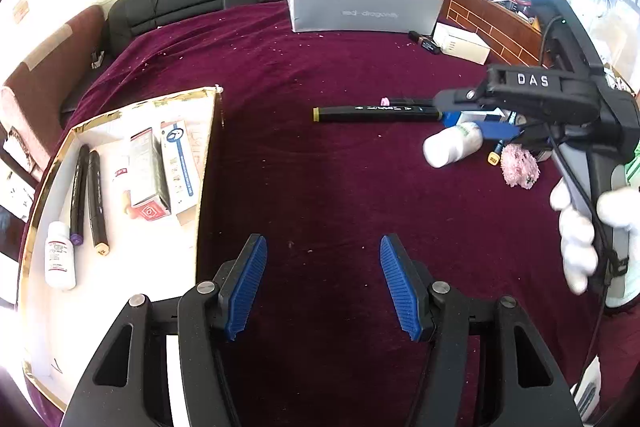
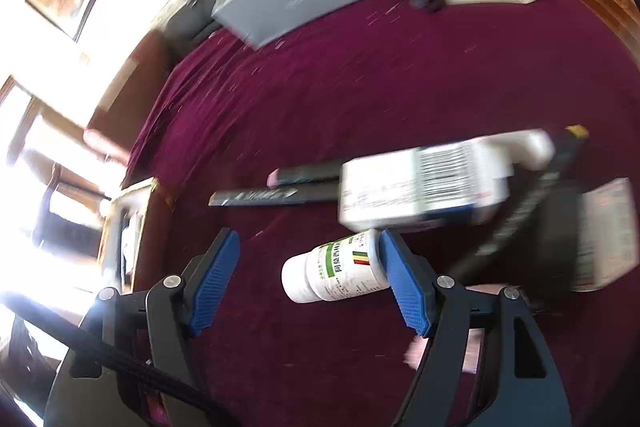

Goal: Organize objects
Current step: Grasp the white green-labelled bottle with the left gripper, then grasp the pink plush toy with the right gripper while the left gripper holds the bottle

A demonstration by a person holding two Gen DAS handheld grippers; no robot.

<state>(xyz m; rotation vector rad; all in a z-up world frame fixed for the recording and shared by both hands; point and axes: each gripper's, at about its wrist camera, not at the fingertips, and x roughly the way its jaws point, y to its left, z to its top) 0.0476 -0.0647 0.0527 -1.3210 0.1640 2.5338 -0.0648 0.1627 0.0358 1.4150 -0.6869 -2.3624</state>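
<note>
Right now the right gripper hangs over a white pill bottle lying on its side on the maroon cloth, jaws spread wide and empty; the bottle's base seems to touch the right-hand pad, while the other pad stands well clear of the cap end. Just behind it sit a white carton and two black markers. The left gripper hovers about half open over bare cloth, holding nothing, beside the gold-edged tray that already holds markers, cartons and another bottle. The risk, as I judge it, is the round bottle: a lopsided closing could roll or squirt it out toward the cap end, or push it under the carton. The right view is blurred, so exact contact is uncertain, and the nearby carton could get nipped along with the bottle.
</note>
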